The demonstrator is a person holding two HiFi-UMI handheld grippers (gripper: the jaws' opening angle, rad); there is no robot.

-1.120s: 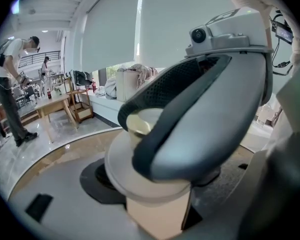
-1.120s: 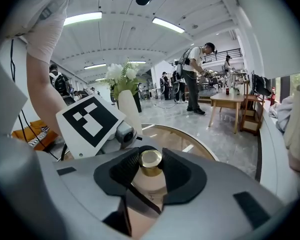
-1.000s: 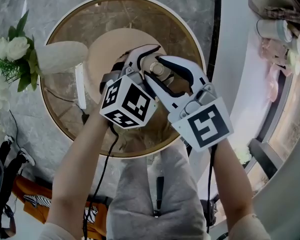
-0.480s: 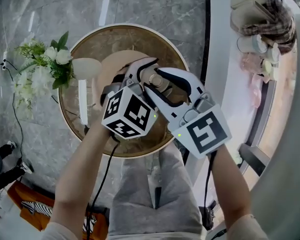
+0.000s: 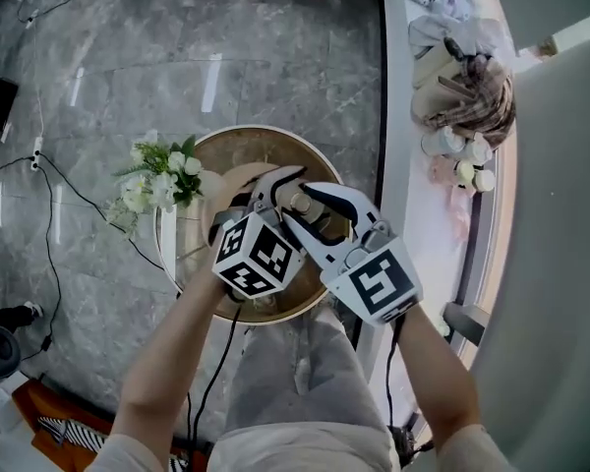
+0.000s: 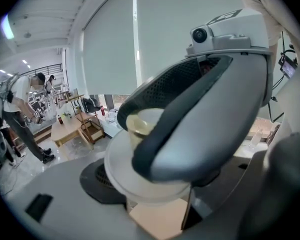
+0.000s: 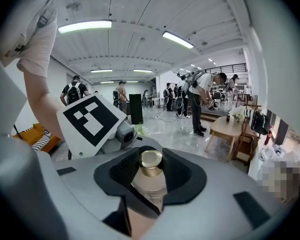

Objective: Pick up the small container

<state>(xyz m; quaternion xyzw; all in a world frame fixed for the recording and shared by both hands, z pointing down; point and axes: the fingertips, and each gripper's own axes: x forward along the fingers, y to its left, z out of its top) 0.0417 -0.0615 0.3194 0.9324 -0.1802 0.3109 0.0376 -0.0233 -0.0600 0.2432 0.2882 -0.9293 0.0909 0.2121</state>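
The small container (image 5: 300,203) is a beige bottle with a gold cap, held up in the air well above the round table (image 5: 238,136). My right gripper (image 5: 313,205) is shut on it. In the right gripper view the bottle (image 7: 150,181) stands between the black pads, cap up. My left gripper (image 5: 283,191) closes on the same container from the left. In the left gripper view its pale round body (image 6: 140,184) sits between the jaws, partly hidden by the right gripper's finger (image 6: 190,129) across it.
A bunch of white flowers (image 5: 157,183) and a beige round mat (image 5: 226,180) are on the table below. A long white counter (image 5: 442,214) with cloths and cups (image 5: 462,150) runs along the right. Cables (image 5: 49,214) lie on the marble floor at the left.
Both grippers have risen together with the container. The table now looks much smaller and farther below. The grip on the container looks the same.
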